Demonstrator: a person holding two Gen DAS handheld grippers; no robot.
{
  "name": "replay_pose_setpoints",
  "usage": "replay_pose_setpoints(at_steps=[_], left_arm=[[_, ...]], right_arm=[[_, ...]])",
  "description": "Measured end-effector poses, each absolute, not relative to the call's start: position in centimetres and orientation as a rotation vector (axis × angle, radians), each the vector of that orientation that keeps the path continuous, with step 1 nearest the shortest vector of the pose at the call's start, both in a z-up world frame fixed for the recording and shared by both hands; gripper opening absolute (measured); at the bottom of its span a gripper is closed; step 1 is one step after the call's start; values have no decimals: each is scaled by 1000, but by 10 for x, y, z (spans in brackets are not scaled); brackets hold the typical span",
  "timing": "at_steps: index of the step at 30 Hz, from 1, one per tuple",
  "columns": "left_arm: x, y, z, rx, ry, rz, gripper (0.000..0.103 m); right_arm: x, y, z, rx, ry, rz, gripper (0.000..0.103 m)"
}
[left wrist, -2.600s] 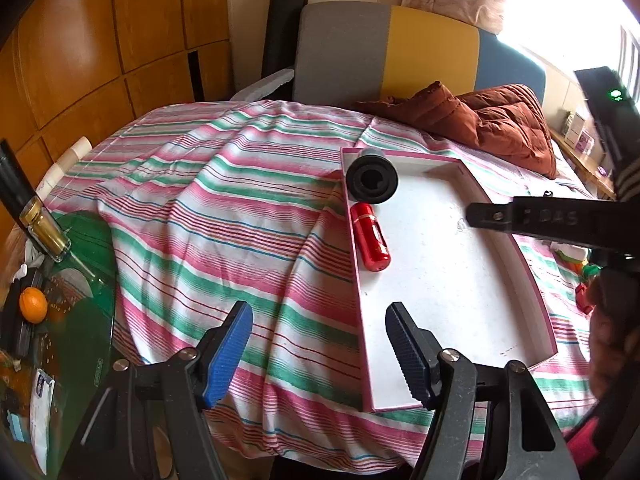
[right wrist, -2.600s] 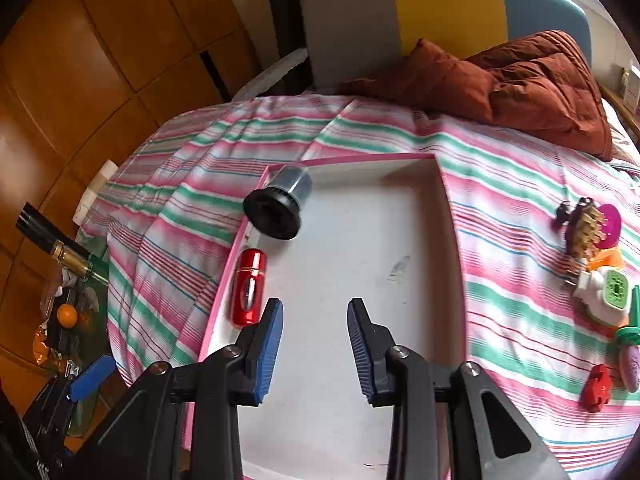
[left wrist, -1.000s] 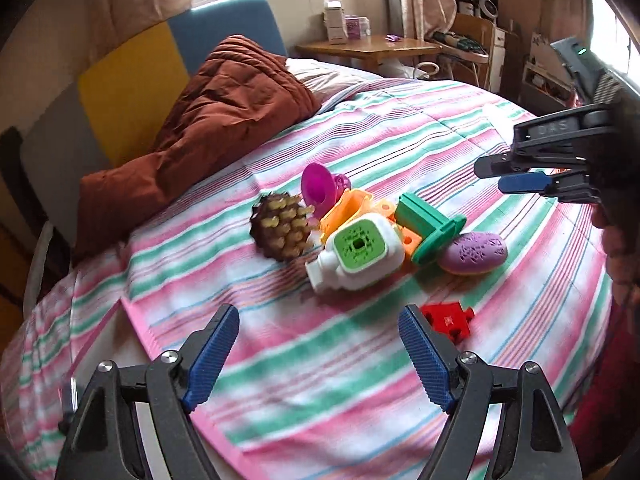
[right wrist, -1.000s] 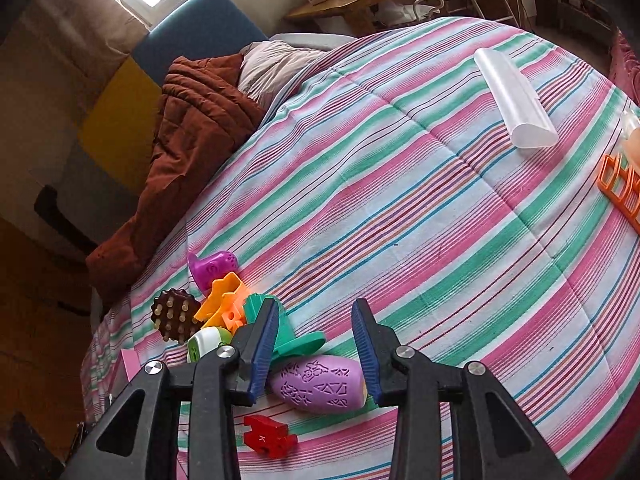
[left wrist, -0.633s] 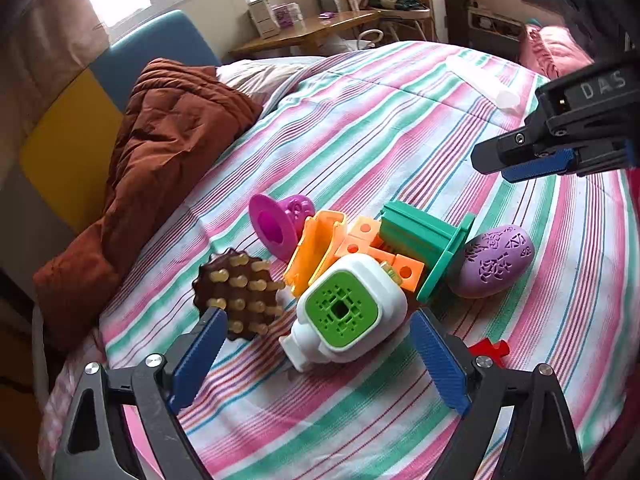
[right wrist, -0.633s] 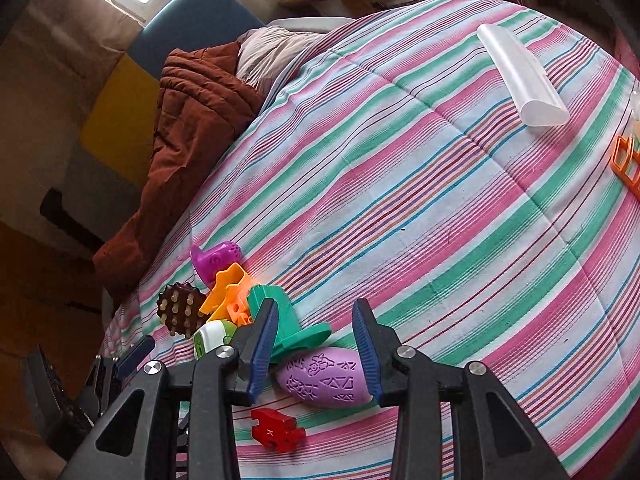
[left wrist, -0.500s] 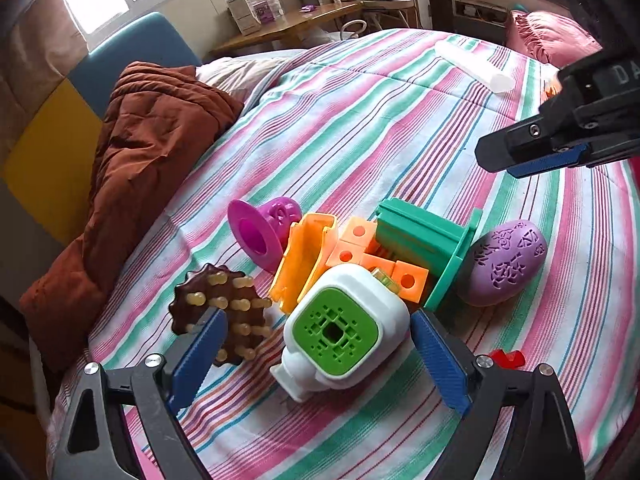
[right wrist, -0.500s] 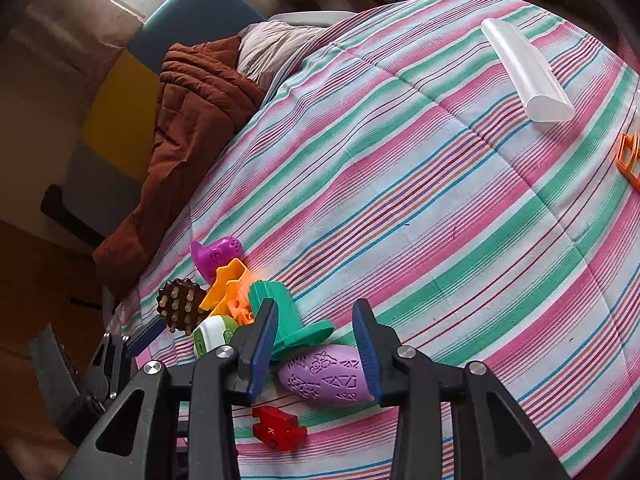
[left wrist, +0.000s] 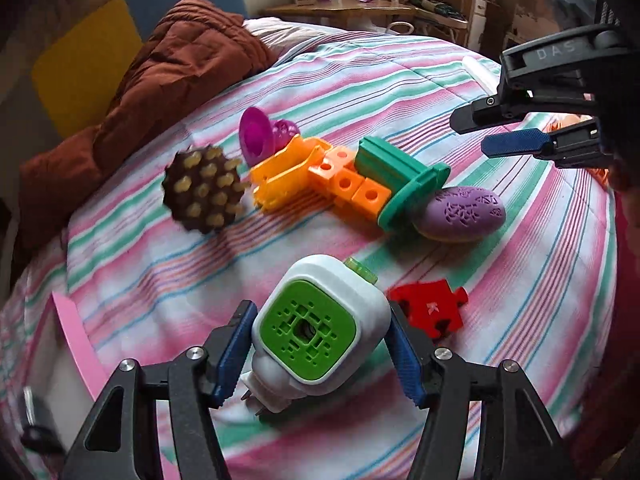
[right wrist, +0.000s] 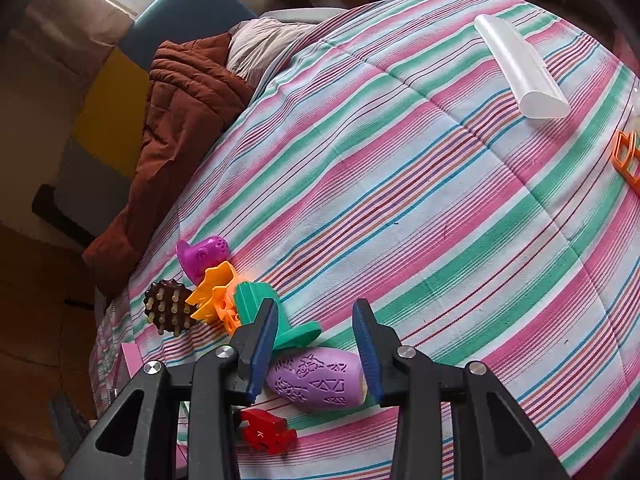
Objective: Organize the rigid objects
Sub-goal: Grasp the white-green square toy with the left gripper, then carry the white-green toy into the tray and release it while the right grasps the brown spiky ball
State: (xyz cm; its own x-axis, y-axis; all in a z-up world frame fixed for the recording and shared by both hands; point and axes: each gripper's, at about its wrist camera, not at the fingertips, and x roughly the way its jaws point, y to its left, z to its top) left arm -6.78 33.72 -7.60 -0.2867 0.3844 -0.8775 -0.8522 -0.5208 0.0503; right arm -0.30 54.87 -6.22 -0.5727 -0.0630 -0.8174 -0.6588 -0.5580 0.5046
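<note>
We see a bed with a striped bedspread [right wrist: 420,184] filling both views, a brown quilt [left wrist: 172,64] bunched at its far end. A white half-round tube [right wrist: 520,68] lies well apart from the toys, far up the cover in the right wrist view. Edge of a pink tray [left wrist: 74,332] shows at lower left in the left wrist view.

Toy cluster next: green flanged block [left wrist: 396,172] leaning on an orange brick piece [left wrist: 320,176], purple funnel [left wrist: 258,136] behind it, brown spiky ball [left wrist: 204,190] to the side.

Left gripper [left wrist: 320,346] is closing its jaws around the white toy with a green grille [left wrist: 320,330]; both blue pads sit at its sides, toy tilted, just beside the red puzzle piece [left wrist: 430,306].

Right gripper [right wrist: 316,350] is half parted, not clenched; the purple patterned egg [right wrist: 318,378] lies on the cover between its fingers [right wrist: 366,350], pads look apart from it. The egg touches the green block's flange.
</note>
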Motion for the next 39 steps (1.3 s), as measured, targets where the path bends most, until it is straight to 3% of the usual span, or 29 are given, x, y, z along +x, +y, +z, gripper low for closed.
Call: replay_pose_setpoints(at_steps=[4, 19, 25, 31, 33, 39], left_arm=[[-51, 305, -77, -1201, 525, 1943, 64], [-1, 244, -58, -1156, 365, 2001, 64], [8, 217, -38, -1101, 303, 2014, 64], [11, 199, -22, -1053, 249, 2022, 64], [8, 193, -18, -1050, 214, 2020, 63], [4, 175, -12, -1049, 150, 2036, 63]], right_arm=[[-4, 549, -63, -1188, 1192, 2171, 38], [-23, 516, -59, -1307, 1102, 2341, 38], [-54, 460, -42, -1414, 815, 2563, 39], [-110, 407, -16, -1476, 499, 2720, 47], [-132, 392, -12, -1504, 373, 2739, 55], [-193, 378, -41, -1647, 125, 2610, 60]])
